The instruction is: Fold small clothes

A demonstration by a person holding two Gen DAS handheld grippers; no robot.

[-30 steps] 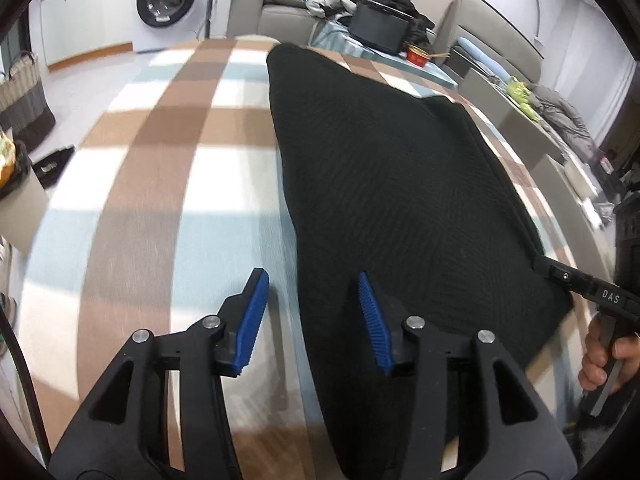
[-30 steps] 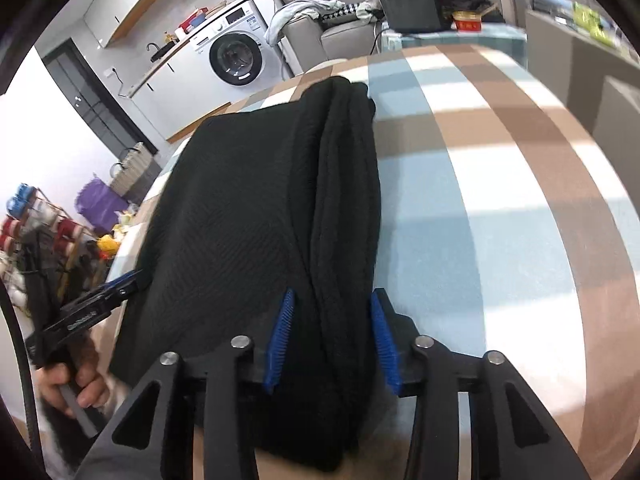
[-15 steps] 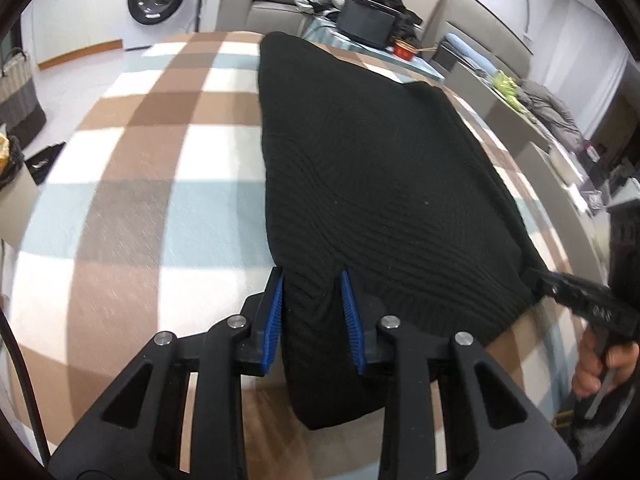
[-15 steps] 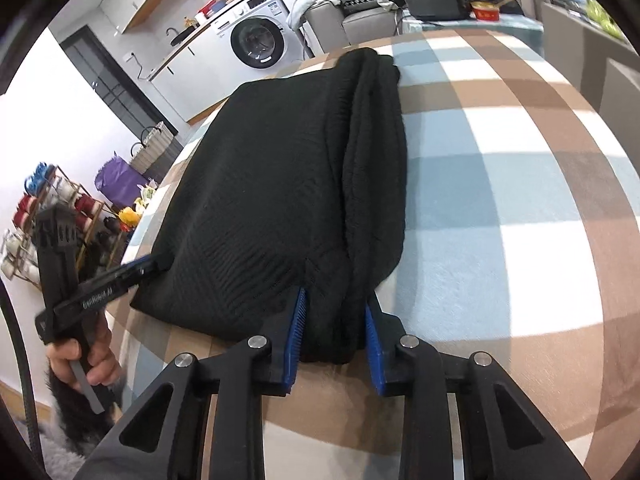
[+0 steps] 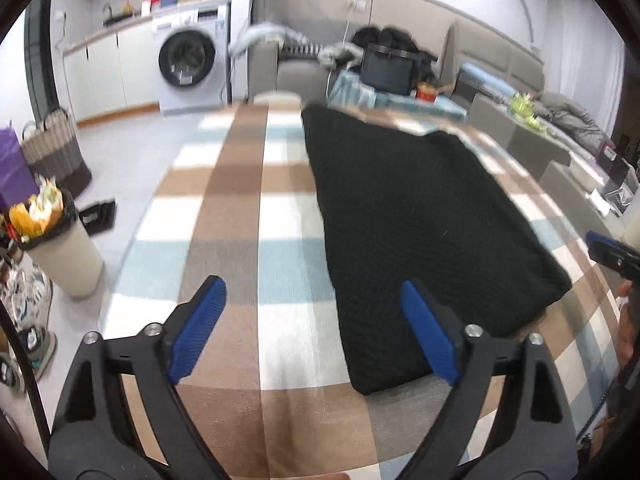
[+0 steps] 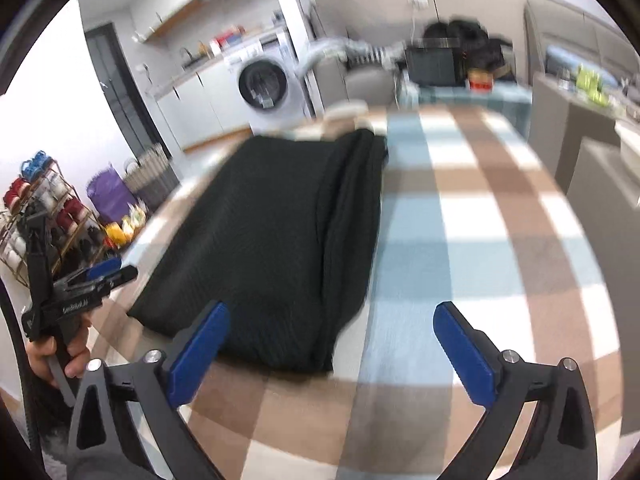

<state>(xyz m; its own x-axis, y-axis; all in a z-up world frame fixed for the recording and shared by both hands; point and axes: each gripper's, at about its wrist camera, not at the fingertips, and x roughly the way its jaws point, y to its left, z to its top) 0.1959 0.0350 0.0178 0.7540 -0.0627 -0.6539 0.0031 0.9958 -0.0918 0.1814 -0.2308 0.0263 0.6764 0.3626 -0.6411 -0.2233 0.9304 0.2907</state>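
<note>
Both the left tongs (image 5: 314, 330) and right tongs (image 6: 330, 354) have just sprung wide and grip nothing. Just beyond them the black garment (image 5: 416, 216) lies folded on the checked cloth (image 5: 240, 208). Its bunched right edge may slump open, being uneven.

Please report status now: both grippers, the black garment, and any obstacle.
Left gripper and right gripper open, jaws just opened, nothing between them. Black garment flat on checked blanket, released. Nothing in the way.
</note>
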